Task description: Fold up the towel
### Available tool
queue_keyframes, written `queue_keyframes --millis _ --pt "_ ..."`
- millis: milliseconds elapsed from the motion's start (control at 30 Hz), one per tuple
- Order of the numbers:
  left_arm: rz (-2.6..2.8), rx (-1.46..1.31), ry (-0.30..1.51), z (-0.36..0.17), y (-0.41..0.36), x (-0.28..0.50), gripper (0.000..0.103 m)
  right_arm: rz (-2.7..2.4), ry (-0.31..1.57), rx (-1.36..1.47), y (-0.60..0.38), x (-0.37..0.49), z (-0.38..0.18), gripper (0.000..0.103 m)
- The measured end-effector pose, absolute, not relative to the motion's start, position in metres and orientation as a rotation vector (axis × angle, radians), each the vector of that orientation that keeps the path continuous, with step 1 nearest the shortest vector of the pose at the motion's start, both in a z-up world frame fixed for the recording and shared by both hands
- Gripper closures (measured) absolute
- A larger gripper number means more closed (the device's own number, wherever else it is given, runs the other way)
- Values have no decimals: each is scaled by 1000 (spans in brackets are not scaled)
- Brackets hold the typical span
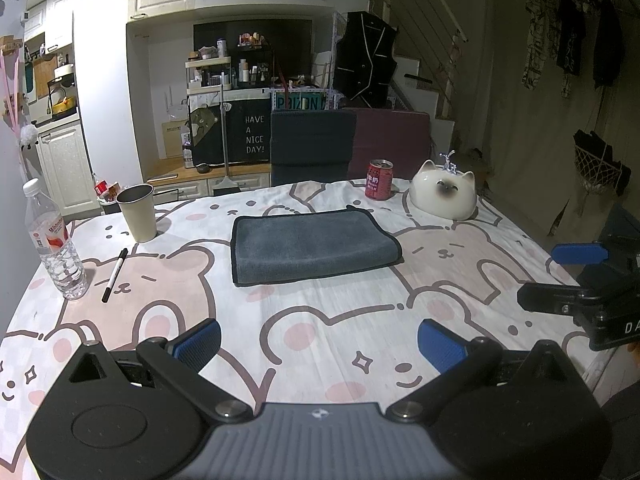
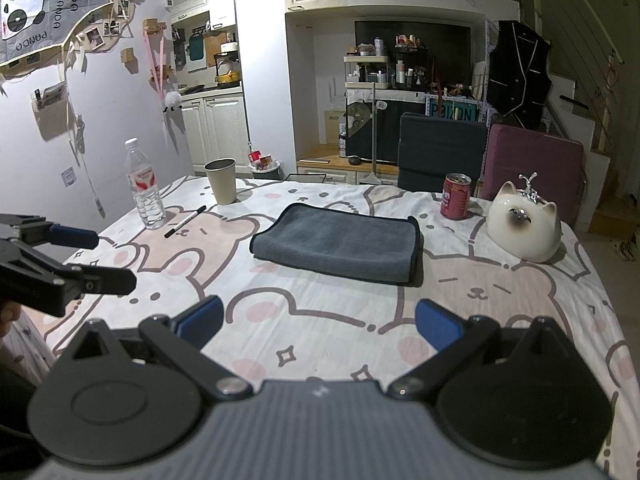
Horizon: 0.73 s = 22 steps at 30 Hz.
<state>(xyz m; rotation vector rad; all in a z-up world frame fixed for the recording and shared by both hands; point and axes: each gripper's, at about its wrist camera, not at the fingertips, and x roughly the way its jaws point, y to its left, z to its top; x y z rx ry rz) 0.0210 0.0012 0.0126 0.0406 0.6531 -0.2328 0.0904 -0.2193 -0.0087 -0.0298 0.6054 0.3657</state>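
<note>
A grey towel (image 1: 312, 244) with dark edging lies folded flat in the middle of the table; it also shows in the right wrist view (image 2: 340, 242). My left gripper (image 1: 318, 346) is open and empty, held above the table's near part, well short of the towel. My right gripper (image 2: 318, 328) is open and empty, also near the front edge. The right gripper shows at the right edge of the left wrist view (image 1: 560, 276), and the left gripper at the left edge of the right wrist view (image 2: 108, 260).
On the bear-print tablecloth (image 1: 320, 312) stand a water bottle (image 1: 54, 240), a paper cup (image 1: 138, 212), a black pen (image 1: 115, 275), a red can (image 1: 379, 179) and a white cat-shaped ceramic (image 1: 444, 194). Two chairs (image 1: 314, 148) stand behind the table.
</note>
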Motion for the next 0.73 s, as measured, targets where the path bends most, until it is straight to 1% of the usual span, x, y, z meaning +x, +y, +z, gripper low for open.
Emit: queue_keyframes --millis 733 --pt "-223 36 655 14 4 20 0 365 605 -29 -219 91 -9 0"
